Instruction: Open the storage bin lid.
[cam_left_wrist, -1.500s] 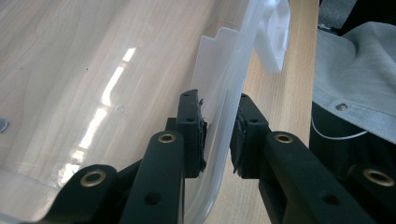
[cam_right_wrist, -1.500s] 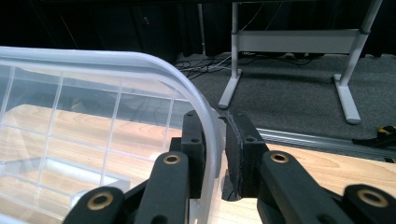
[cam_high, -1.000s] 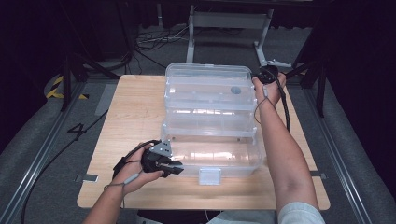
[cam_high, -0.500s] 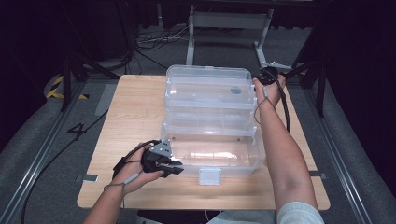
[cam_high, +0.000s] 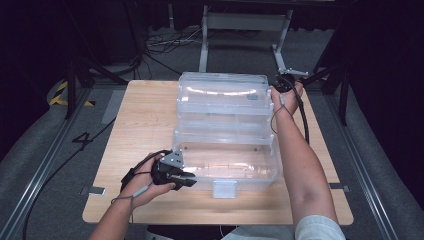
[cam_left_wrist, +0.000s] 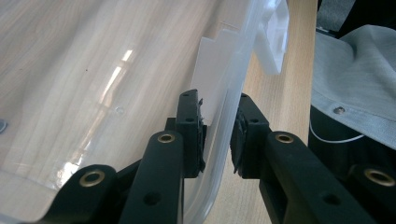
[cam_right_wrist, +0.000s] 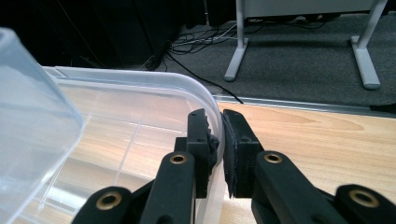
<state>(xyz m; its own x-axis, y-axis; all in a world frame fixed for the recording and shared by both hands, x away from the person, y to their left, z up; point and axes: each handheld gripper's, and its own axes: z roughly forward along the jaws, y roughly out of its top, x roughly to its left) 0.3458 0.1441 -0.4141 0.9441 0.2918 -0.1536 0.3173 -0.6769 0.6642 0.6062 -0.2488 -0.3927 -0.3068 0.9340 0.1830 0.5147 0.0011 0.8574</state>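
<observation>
Left fingers: our left gripper (cam_left_wrist: 217, 140) straddles the clear rim of the storage box lid (cam_left_wrist: 116, 93). One pad sits against the inner face; the outer pad (cam_left_wrist: 240, 135) stands just off the plastic with a thin gap, so we read a loose, narrow stance rather than a firm clamp.

Right fingers: our right gripper (cam_right_wrist: 219, 149) pinches the rounded rim of the clear plastic storage box (cam_right_wrist: 140, 107). Both pads (cam_right_wrist: 233, 149) press the thin wall from either side, near a curved corner.

Left gripper on the table: in the high view our left gripper (cam_high: 182, 179) lies low at the near left edge of the lid (cam_high: 225, 160), jaws pointing toward the plastic, our left hand (cam_high: 142, 182) behind it.

Right gripper on the table: our right gripper (cam_high: 281, 85) sits at the far right corner of the box (cam_high: 225, 95), our right hand (cam_high: 287, 95) wrapped round it and the forearm stretched along the box's right side.

Box: the tub stands at the far middle of the wooden table (cam_high: 140, 120). The lid lies open in front of it, flat on the wood and touching the tub's near edge.

Latch: a white latch tab (cam_high: 224, 189) hangs at the lid's near edge, just right of our left gripper; it also shows beyond the left jaws (cam_left_wrist: 273, 37).

Cables: a black cable (cam_high: 302, 120) trails from the right gripper alongside the forearm.
</observation>
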